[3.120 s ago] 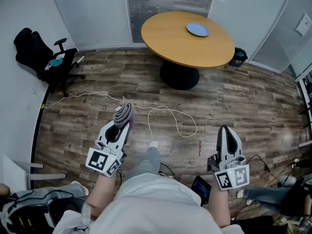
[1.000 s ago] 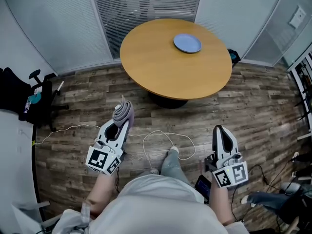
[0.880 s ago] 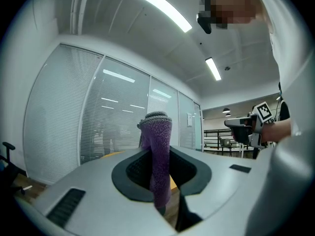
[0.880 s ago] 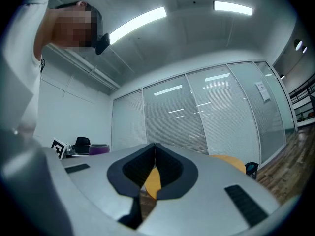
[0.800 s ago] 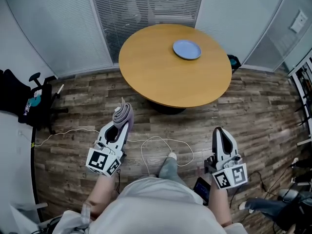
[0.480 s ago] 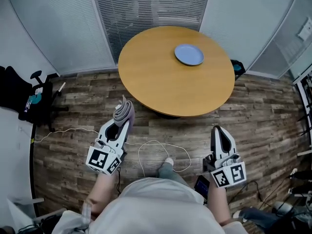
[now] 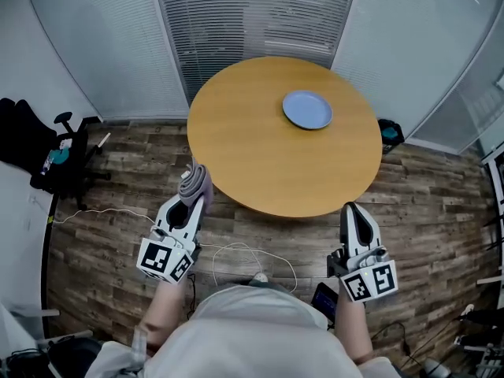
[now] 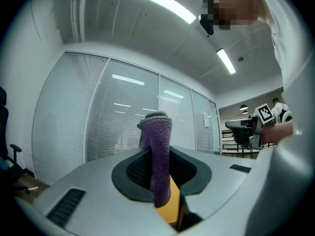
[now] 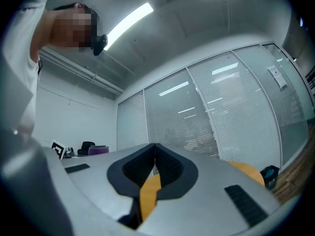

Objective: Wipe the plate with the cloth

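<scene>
A pale blue plate lies on the far right part of a round wooden table. My left gripper is shut on a folded purple-grey cloth, which sticks up past its tips near the table's near left edge. In the left gripper view the cloth stands pinched between the jaws. My right gripper is shut with nothing in it, just short of the table's near right edge. In the right gripper view its pads meet, and the tabletop shows beyond.
A black office chair stands at the left wall. A white cable loops over the wood floor near my feet. A small dark bin sits behind the table at the right. Blinds and glass walls close the far side.
I have walked toward the table: it and the plate have come closer and now reach both grippers' tips. The grippers keep their pose, the cloth still held.
</scene>
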A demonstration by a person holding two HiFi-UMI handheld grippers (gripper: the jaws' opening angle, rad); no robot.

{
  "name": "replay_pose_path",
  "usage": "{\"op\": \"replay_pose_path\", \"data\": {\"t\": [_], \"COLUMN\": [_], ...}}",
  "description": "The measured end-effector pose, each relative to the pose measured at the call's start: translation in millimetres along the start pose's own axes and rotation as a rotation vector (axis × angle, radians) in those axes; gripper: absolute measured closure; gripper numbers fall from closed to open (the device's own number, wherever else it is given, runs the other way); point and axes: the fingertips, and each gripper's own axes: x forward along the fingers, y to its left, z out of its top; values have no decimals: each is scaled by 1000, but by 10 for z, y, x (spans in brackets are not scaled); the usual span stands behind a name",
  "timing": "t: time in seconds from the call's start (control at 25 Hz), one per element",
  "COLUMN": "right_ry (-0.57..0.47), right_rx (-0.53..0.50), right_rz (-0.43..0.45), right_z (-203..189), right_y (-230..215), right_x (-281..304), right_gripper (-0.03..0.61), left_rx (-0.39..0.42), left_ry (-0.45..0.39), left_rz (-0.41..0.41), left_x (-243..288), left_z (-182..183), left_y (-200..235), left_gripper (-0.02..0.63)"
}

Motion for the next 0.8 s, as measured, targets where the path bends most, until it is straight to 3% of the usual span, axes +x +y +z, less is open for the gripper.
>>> {"op": "replay_pose_path", "data": {"t": [0.24,0.8], "right_ry": [6,36], "right_rx": [16,52], "right_rz": [19,-5], "right_z": [-43,-91], "right_y": [-373,-1041], "right_x": [141,301], "right_gripper": [558,558], "left_rx": [9,13], "left_ry": [-15,46], "left_rz": [10,-16], "left_x": [385,1147], "left_z": [8,-83], "left_y": [-142,-321], "left_gripper": [543,543]}}
